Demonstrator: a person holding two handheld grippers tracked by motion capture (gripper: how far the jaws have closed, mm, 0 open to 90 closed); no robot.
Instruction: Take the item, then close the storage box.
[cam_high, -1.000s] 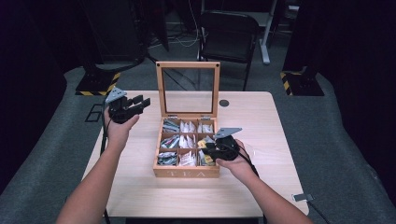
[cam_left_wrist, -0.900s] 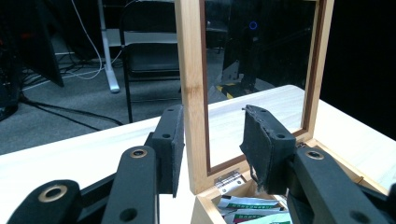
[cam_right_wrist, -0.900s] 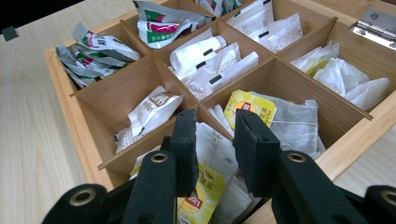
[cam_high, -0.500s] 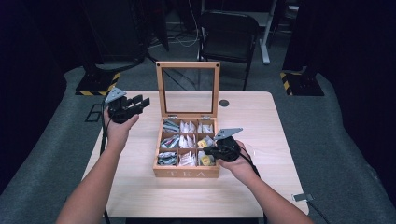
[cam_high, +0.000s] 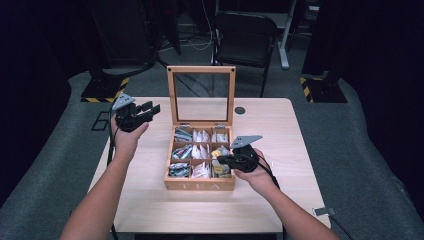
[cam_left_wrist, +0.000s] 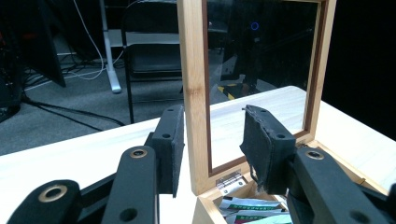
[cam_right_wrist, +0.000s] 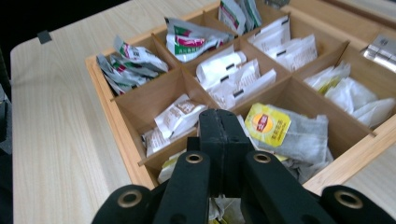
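Note:
A wooden tea box (cam_high: 200, 185) stands mid-table with its glass lid (cam_high: 201, 70) upright. Its compartments hold several kinds of tea bags. My left gripper (cam_high: 150, 109) is open in the air, left of the lid and apart from it. In the left gripper view the open left gripper (cam_left_wrist: 212, 149) frames the lid's near post (cam_left_wrist: 192, 70). My right gripper (cam_high: 220, 159) is shut, low over the front right compartment. In the right gripper view the right gripper (cam_right_wrist: 223, 126) has nothing visible between its pads. A yellow-labelled tea bag (cam_right_wrist: 267, 123) lies just beside the tips. The box wall (cam_right_wrist: 108, 109) is close.
The light wood table (cam_high: 150, 200) has bare surface left, right and in front of the box. A small dark disc (cam_high: 240, 110) sits behind the box to the right. A black chair (cam_high: 245, 35) stands beyond the far edge.

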